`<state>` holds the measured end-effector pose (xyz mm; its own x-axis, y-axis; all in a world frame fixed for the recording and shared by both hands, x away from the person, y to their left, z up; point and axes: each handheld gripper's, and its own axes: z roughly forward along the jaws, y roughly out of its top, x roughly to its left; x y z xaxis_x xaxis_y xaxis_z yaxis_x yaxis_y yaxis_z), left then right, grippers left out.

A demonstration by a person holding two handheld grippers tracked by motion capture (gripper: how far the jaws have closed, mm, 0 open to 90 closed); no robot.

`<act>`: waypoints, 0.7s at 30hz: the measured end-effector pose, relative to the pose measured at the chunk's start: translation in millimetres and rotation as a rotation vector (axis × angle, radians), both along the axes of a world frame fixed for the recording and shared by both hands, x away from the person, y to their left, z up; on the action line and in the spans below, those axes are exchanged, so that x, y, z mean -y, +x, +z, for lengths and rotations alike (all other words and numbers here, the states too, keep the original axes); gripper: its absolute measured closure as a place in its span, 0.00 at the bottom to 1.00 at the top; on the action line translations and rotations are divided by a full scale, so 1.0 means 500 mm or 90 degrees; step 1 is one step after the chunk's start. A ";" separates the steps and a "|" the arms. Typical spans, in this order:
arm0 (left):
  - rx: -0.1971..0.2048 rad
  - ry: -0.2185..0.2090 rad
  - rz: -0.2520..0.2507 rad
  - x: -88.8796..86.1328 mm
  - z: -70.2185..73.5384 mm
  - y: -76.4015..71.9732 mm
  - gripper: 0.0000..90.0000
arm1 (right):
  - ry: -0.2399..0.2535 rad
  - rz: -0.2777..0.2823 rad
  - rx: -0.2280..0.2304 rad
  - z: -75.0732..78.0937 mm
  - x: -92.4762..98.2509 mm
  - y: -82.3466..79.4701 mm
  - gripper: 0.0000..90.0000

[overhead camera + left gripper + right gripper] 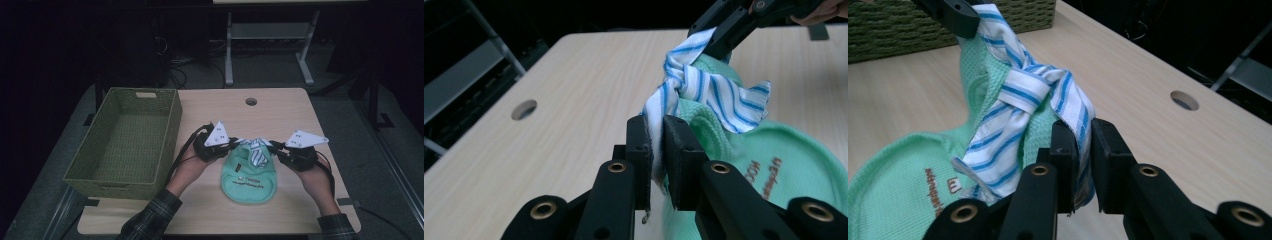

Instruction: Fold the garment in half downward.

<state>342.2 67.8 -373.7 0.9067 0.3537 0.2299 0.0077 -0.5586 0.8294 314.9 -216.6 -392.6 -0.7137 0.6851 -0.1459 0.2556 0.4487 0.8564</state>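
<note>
High view: both grippers clamp the striped collar.
Left gripper and right gripper pinch the striped collar ends; green bib runs near-far, collar at far end.

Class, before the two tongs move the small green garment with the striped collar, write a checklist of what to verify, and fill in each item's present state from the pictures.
1. Left tongs clamped on one end of the blue-and-white striped collar: ok.
2. Right tongs clamped on the collar's other end: ok.
3. Collar knot tied at the middle: ok.
4. Mint-green knitted garment lying flat on the light wooden table, within its edges: ok.
5. Olive woven rectangular basket standing empty at the left: ok.
6. Grip firm enough to carry the whole garment: cannot tell.
</note>
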 end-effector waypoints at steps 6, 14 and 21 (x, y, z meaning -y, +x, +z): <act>-0.022 -0.003 -0.018 -0.013 -0.012 -0.028 0.88 | 0.010 0.013 -0.007 -0.020 -0.001 -0.034 0.88; -0.055 0.003 -0.034 -0.015 -0.035 -0.050 0.88 | 0.001 0.017 -0.027 -0.047 0.003 -0.050 0.88; -0.086 0.013 -0.047 -0.021 -0.050 -0.060 0.90 | 0.000 0.029 -0.042 -0.061 0.008 -0.061 0.89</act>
<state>312.4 78.1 -398.7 0.9534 0.2809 0.1104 0.0765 -0.5788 0.8119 284.3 -220.7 -423.3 -0.7521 0.6519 -0.0968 0.2912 0.4605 0.8385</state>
